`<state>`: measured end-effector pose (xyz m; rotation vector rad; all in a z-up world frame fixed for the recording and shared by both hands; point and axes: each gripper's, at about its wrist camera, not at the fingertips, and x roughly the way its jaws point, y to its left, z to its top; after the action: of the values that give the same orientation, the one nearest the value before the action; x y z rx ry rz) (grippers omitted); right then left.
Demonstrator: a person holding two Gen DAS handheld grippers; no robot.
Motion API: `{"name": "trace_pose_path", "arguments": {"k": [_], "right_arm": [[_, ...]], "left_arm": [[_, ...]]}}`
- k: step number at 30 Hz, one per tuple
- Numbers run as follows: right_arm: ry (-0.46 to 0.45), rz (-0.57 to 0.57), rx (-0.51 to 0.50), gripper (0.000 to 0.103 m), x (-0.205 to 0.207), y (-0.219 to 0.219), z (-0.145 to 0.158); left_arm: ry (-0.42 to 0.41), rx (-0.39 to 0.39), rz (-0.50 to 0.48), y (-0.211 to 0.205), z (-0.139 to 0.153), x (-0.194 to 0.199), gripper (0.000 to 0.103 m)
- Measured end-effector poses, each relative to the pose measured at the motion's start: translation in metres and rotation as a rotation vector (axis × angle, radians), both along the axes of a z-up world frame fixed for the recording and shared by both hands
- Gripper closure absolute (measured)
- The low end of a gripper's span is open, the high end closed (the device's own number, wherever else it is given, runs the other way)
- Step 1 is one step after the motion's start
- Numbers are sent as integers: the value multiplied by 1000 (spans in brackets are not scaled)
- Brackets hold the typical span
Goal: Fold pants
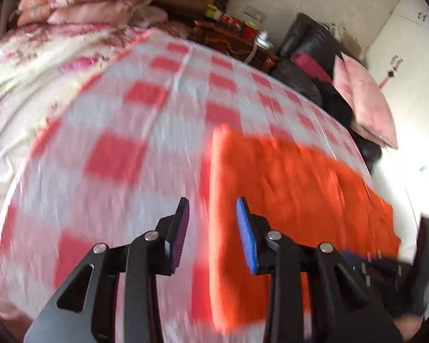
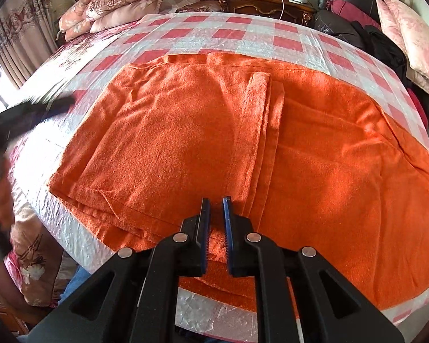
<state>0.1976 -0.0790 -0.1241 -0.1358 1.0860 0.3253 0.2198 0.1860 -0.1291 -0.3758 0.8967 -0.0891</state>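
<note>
Right tongs (image 2: 215, 223) nearly together, pinching orange pants (image 2: 214, 131) at near bed (image 2: 203, 33) edge; left tongs (image 1: 213, 228) apart, empty, beside cloth's left edge: best to grip there, then carry both corners evenly toward far edge.

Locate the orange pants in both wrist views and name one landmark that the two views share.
Left wrist: orange pants at right of centre, blurred, beyond the open left gripper.
Right wrist: they fill the centre.
Shared landmark: the pink pillow by the black sofa.
</note>
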Motion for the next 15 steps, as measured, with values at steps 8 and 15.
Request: {"name": "trace_pose_path", "arguments": {"k": [8, 15], "right_arm": [[-27, -8, -9, 92, -4, 1, -1], [6, -2, 37, 79, -3, -2, 2]], "left_arm": [[-20, 413, -125, -57, -16, -67, 64], [-27, 180, -13, -21, 0, -86, 63]]}}
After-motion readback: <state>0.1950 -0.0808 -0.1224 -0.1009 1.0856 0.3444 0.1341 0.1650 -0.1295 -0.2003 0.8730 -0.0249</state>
